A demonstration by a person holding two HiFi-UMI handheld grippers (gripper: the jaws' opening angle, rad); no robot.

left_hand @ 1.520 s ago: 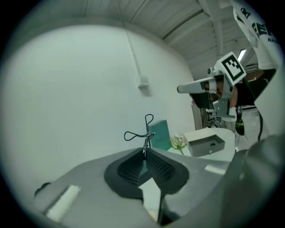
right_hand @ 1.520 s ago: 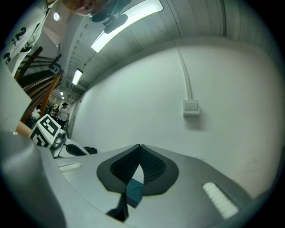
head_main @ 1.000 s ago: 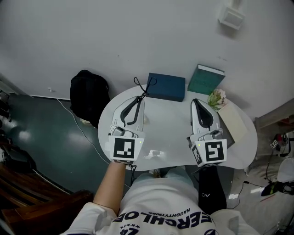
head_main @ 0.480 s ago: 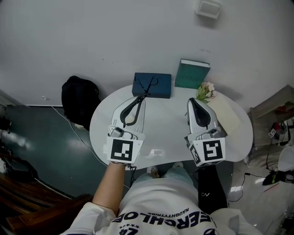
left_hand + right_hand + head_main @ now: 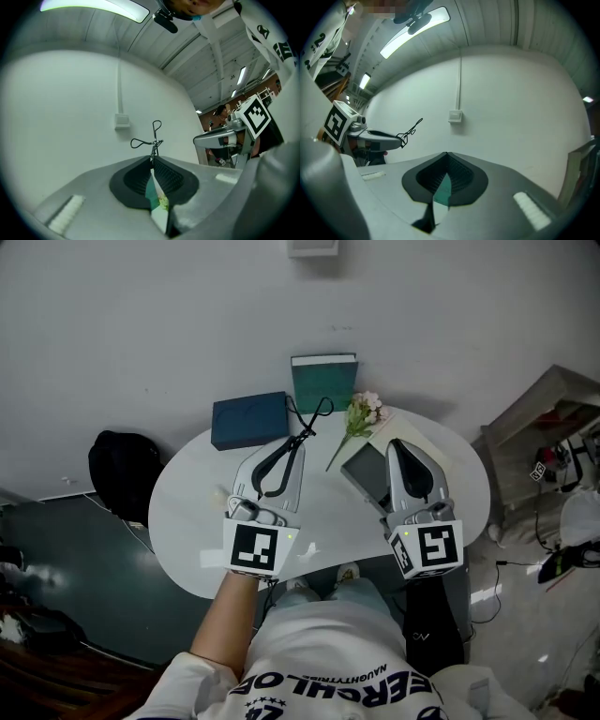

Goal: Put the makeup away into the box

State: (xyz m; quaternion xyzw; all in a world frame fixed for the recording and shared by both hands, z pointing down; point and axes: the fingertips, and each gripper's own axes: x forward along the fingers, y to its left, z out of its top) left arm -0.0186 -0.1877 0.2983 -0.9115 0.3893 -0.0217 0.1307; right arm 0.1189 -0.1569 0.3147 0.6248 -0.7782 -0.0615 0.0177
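Observation:
My left gripper (image 5: 300,439) is shut on a black eyelash curler (image 5: 313,416), which sticks out past its tip toward the wall. In the left gripper view the eyelash curler (image 5: 152,138) rises above the closed left gripper (image 5: 152,159). A dark blue box (image 5: 248,420) lies shut on the white table (image 5: 187,512), just left of the curler. My right gripper (image 5: 398,446) is shut with nothing in it, over a grey flat pad (image 5: 364,470). The right gripper view shows the right gripper (image 5: 446,154) closed and the eyelash curler (image 5: 411,129) at the left.
A green book (image 5: 323,382) stands against the wall behind the table. A small bunch of flowers (image 5: 364,412) lies between the two grippers. A black backpack (image 5: 122,465) sits on the floor to the left. A wall switch (image 5: 455,115) is ahead.
The view has swung right across the table. The blue box, green book and flowers now lie further left, and the grey pad is under my right gripper. Both grippers stay shut.

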